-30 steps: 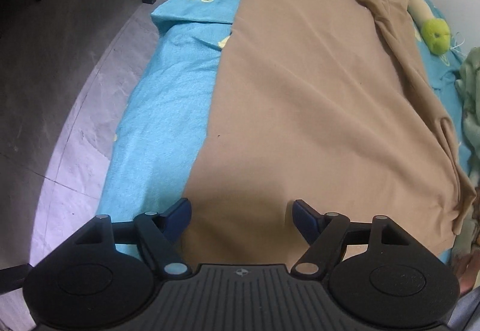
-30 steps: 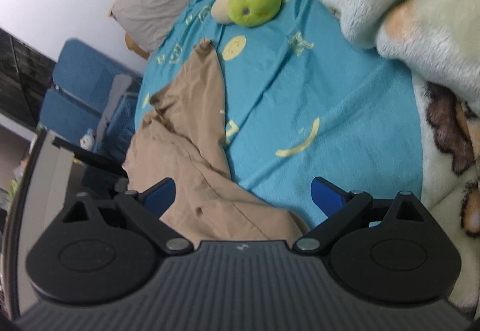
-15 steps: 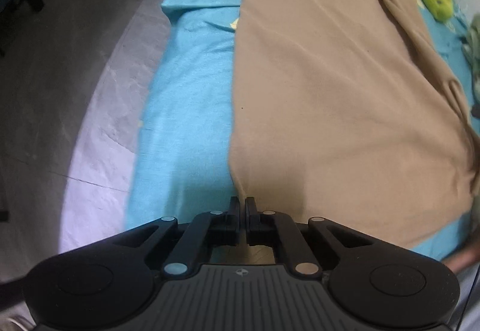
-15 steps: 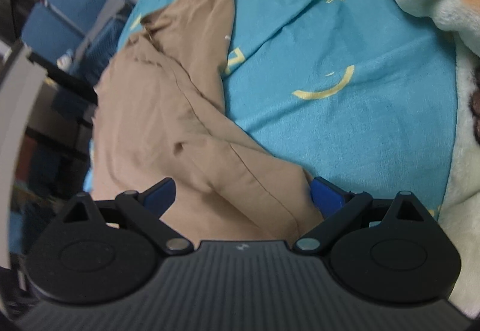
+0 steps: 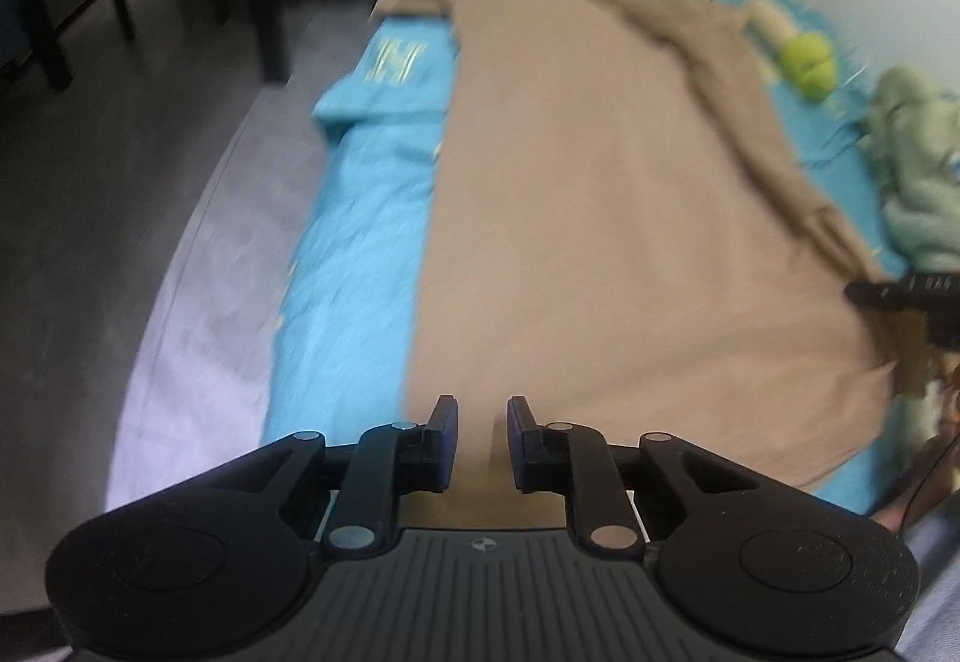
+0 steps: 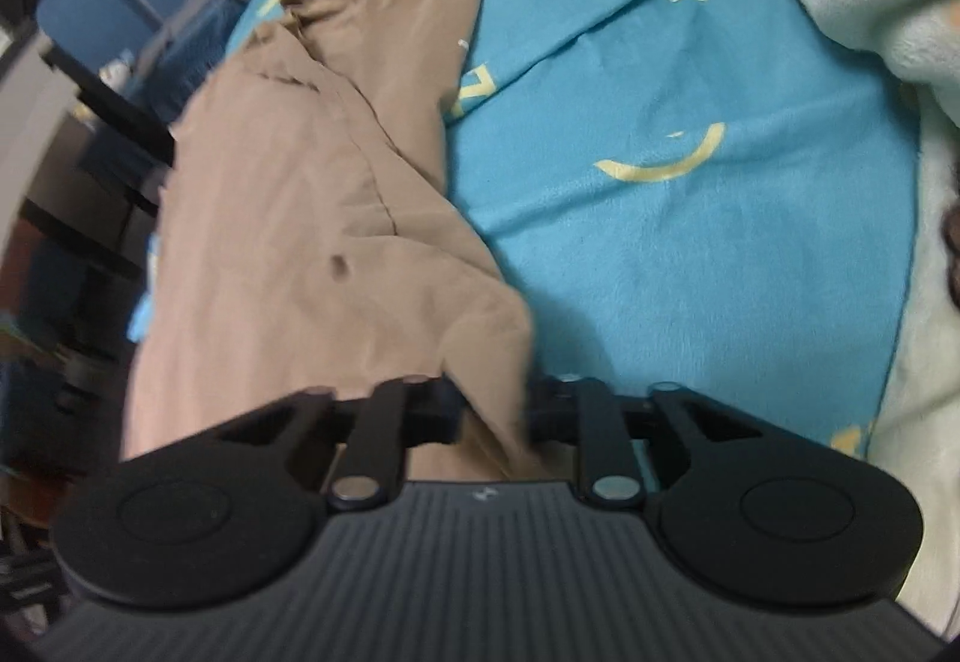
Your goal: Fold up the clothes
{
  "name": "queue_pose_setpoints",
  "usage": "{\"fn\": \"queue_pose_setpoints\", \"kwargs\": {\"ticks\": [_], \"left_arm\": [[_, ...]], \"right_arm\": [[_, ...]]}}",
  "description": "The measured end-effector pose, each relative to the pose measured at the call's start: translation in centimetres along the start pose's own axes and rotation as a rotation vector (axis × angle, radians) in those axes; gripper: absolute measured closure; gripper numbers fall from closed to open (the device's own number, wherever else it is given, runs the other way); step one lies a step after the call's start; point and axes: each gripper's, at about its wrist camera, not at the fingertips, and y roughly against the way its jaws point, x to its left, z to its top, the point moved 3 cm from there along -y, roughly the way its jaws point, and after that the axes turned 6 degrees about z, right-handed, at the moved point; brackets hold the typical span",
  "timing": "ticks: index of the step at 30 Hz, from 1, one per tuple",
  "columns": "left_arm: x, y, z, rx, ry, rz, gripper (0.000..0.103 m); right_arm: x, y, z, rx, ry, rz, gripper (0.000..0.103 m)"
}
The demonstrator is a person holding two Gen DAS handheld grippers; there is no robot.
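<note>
The shirt (image 5: 600, 218) lies flat on the bed (image 5: 354, 242), long axis running straight away from both grippers. Left gripper (image 5: 483, 437) sits at the near hem, jaws slightly parted, gripping nothing visible. Right gripper (image 6: 495, 410) pinches the hem's right corner.

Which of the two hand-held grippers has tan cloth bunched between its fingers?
The right hand-held gripper: a fold of the tan garment sits between its fingers. The left hand-held gripper shows an open gap.

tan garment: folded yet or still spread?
Mostly spread. The tan garment lies flat along the blue bedsheet; only one sleeve lies across it, and the right gripper bunches a corner.
</note>
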Motion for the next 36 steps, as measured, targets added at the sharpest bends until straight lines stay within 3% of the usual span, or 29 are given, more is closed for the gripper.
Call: {"fn": "queue_pose_setpoints", "kwargs": {"ticks": [7, 9, 11, 15, 21, 22, 24, 25, 26, 29, 30, 32, 34, 36], "left_arm": [[-0.5, -0.1, -0.9, -0.121, 0.016, -0.182, 0.085], [-0.2, -0.4, -0.8, -0.138, 0.037, -0.215, 0.085], [0.5, -0.5, -0.8, -0.150, 0.069, -0.240, 0.084], [1.3, -0.1, -0.9, -0.168, 0.103, -0.269, 0.082], [1.4, 0.3, -1.0, -0.190, 0.090, -0.264, 0.071], [1.4, 0.3, -1.0, -0.195, 0.083, -0.258, 0.067], [1.2, 0.4, -0.9, -0.203, 0.069, -0.246, 0.061], [1.1, 0.3, -0.9, -0.202, 0.064, -0.239, 0.059], [1.0, 0.2, -0.9, -0.200, 0.059, -0.233, 0.058], [1.0, -0.1, -0.8, -0.185, 0.049, -0.208, 0.056], [1.0, -0.1, -0.8, -0.183, 0.045, -0.205, 0.056], [1.0, -0.1, -0.9, -0.182, 0.040, -0.203, 0.055], [1.0, -0.1, -1.0, -0.182, 0.039, -0.200, 0.055], [1.0, 0.0, -1.0, -0.186, 0.038, -0.201, 0.055]], "right_arm": [[4.2, 4.8, -1.0, -0.091, 0.174, -0.124, 0.087], [5.0, 5.2, -1.3, -0.085, 0.202, -0.108, 0.087], [5.7, 5.0, -1.8, -0.063, 0.201, -0.084, 0.097], [7.3, 4.6, -2.9, -0.028, 0.188, -0.048, 0.097], [7.8, 5.1, -1.8, -0.100, 0.293, -0.240, 0.094], [7.4, 5.4, -1.5, -0.099, 0.284, -0.239, 0.091], [6.5, 5.5, -1.3, -0.090, 0.266, -0.233, 0.057], [6.2, 5.4, -1.4, -0.086, 0.264, -0.237, 0.025], [6.0, 5.4, -1.5, -0.082, 0.262, -0.242, 0.019], [5.9, 4.3, -1.9, -0.058, 0.290, -0.294, 0.022], [5.9, 3.8, -2.0, -0.040, 0.301, -0.315, 0.027], [5.7, 2.7, -2.2, 0.009, 0.301, -0.350, 0.070], [5.1, 1.7, -2.5, 0.072, 0.270, -0.368, 0.098], [5.6, 2.0, -2.7, 0.066, 0.292, -0.373, 0.098]]}}
